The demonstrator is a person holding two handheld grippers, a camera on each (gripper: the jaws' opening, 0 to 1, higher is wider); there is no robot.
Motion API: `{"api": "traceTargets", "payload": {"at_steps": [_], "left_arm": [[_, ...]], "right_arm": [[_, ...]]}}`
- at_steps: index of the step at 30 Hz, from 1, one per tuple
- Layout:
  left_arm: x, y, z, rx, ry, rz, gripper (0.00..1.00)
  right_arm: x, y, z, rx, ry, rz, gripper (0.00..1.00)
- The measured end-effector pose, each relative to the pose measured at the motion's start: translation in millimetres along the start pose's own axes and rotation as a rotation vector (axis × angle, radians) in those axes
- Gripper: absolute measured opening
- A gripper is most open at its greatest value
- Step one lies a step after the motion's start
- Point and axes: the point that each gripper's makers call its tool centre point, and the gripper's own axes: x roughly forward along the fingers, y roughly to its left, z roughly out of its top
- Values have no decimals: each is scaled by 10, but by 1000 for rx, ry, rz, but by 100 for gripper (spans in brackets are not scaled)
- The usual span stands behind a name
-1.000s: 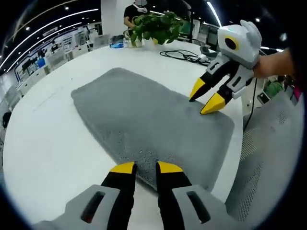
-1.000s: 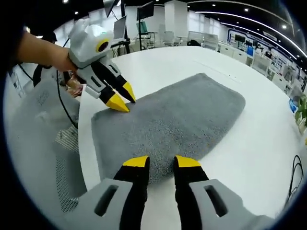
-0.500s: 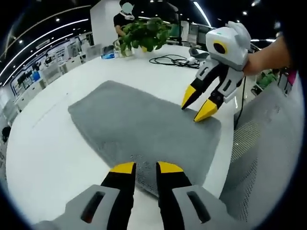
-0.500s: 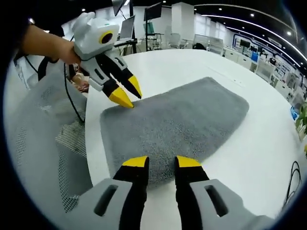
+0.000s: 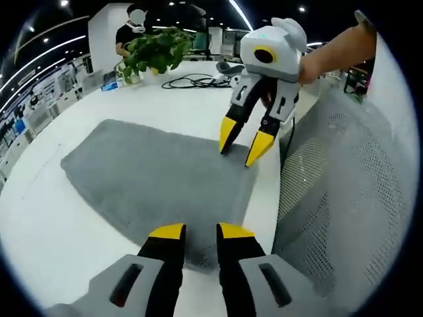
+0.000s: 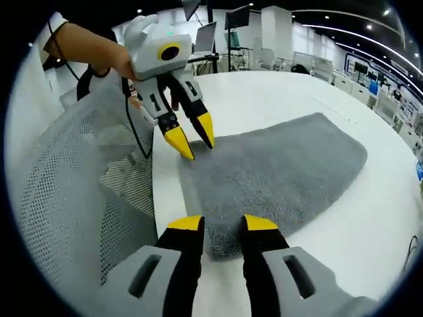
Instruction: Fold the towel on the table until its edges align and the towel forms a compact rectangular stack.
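In the left gripper view the grey towel point(image 5: 152, 175) lies flat and unfolded on the white table point(image 5: 39, 244), one short edge near the table's edge; the left gripper point(image 5: 201, 231) hovers released over its near corner, while the right gripper point(image 5: 241, 144), jaws parted and empty, points its yellow tips at the other corner

In the right gripper view the towel point(image 6: 277, 172) spreads away across the table point(image 6: 357, 231), the right gripper point(image 6: 222, 224) gapes empty above its near corner, and the left gripper point(image 6: 192, 140) is spread at the far corner, gripping nothing

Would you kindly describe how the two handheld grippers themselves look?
The left gripper and the right gripper match: grey bodies with slots, black jaws ending in yellow tips. Seen from the other view, each has a rounded white housing with a yellow-ringed dark circle.
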Motion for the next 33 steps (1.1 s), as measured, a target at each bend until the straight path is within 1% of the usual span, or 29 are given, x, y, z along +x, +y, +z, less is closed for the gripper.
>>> {"api": "traceTargets", "payload": {"at_steps": [1,3,5,7,9,11,13,14,16,17,18,19,20,22,24,26,29,31,33], "left_arm": [[3,-8,-52,29,22,-1,25],[15,-6,-80,56,25,6,30],[34,-15,-117,36,33,-5,28],[52,-28,-143,54,41,-1,29],[79,-52,-183,68,59,-7,29],[99,-54,-210,142,79,-5,30],[115,-77,-209,130,80,-11,32],[114,-71,-215,141,85,-11,31],[112,-33,-219,182,100,4,27],[117,-37,-213,180,97,2,27],[118,-37,-210,176,97,1,26],[121,-30,-209,156,98,1,26],[120,-30,-208,161,97,2,26],[116,-32,-202,159,92,0,25],[107,-39,-200,159,96,0,24],[115,-7,-203,158,108,18,19],[126,33,-193,132,114,35,15],[123,5,-196,118,114,24,13],[118,-18,-203,127,114,18,12]], "right_arm": [[11,13,-10,-6,8,4,24],[33,39,-49,-36,32,12,27],[78,62,-101,-62,49,17,28],[120,52,-153,-77,57,19,30],[92,85,-139,-93,65,17,30],[121,69,-162,-108,74,14,30],[119,75,-179,-159,94,10,29],[127,48,-198,-195,106,3,28],[119,47,-196,-233,116,-10,26],[117,38,-168,-274,112,-20,25],[115,58,-190,-252,116,-13,24],[109,42,-193,-237,116,-19,23],[106,34,-195,-217,114,-21,23],[95,32,-201,-224,109,-24,22],[88,31,-200,-204,109,-31,20],[91,15,-183,-221,108,-39,16],[96,1,-167,-204,114,-51,13],[102,17,-166,-201,118,-46,10],[93,32,-175,-191,121,-39,8]]}}
